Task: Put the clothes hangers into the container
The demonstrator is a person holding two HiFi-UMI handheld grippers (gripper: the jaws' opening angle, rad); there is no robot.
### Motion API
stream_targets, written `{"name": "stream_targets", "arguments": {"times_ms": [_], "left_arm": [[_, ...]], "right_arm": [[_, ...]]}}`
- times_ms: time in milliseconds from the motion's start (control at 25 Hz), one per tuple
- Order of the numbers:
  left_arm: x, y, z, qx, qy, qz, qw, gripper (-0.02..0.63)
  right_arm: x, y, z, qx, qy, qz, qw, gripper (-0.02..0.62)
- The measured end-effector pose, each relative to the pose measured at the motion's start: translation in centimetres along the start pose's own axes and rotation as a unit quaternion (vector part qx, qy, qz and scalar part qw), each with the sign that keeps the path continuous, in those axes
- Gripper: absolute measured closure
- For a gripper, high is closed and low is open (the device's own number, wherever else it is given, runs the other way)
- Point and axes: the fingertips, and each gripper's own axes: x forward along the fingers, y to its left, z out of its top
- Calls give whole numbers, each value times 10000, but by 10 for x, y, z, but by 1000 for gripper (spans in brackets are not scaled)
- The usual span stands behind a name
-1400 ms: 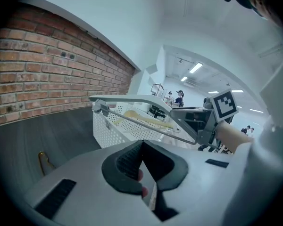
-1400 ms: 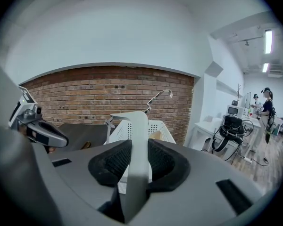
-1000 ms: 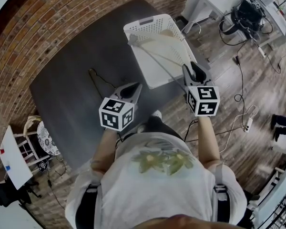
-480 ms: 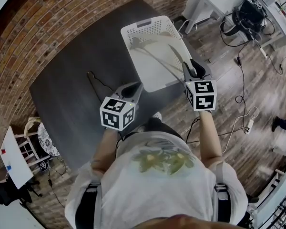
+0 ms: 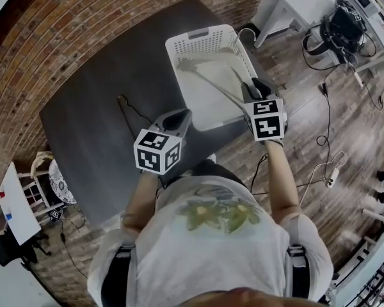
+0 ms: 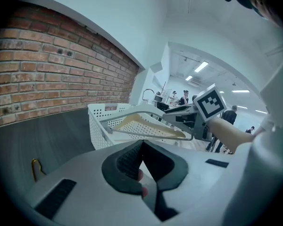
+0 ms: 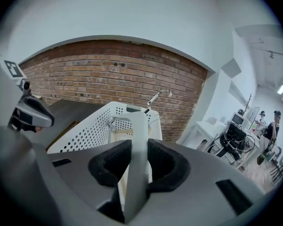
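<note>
The right gripper is clamped on one end of a pale grey hanger, which is held in the air above the white basket in the upper middle of the head view. The left gripper is held with its jaws together and nothing between them, at the lower left of the basket and over the dark mat. A second hanger, thin and dark, can be seen lying on the mat, left of the basket and apart from it.

The long axis of the held hanger is laid diagonally across the basket's mouth. It runs from the jaws at centre right toward the upper left, and its far end is brought close to the basket's left wall. In the right gripper view it is pointed straight away from the jaws, roughly level.

Because only one tip is gripped, the hanger could be swung in the pads by its own weight, and the far end could be dropped onto the rim. If it is released while laid across the rim, it could be tipped out onto the mat. The perforated wall could also be snagged by the far end as the hanger is lowered, and the light basket could be dragged.
</note>
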Motion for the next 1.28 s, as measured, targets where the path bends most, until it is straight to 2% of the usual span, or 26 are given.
{"name": "stream_targets", "arguments": {"times_ms": [640, 960, 1160, 1280], "left_arm": [[13, 15, 4, -177, 20, 215, 9996, 577], [14, 19, 7, -195, 34, 239, 9995, 577], [13, 20, 7, -194, 44, 236, 9995, 577], [12, 24, 7, -190, 69, 219, 9996, 577]], "right_arm": [[47, 3, -4, -304, 653, 311, 9969, 469], [61, 18, -3, -703, 897, 507, 9922, 474], [68, 17, -9, -823, 1136, 366, 9894, 477], [71, 13, -9, -978, 1132, 119, 9887, 476]]}}
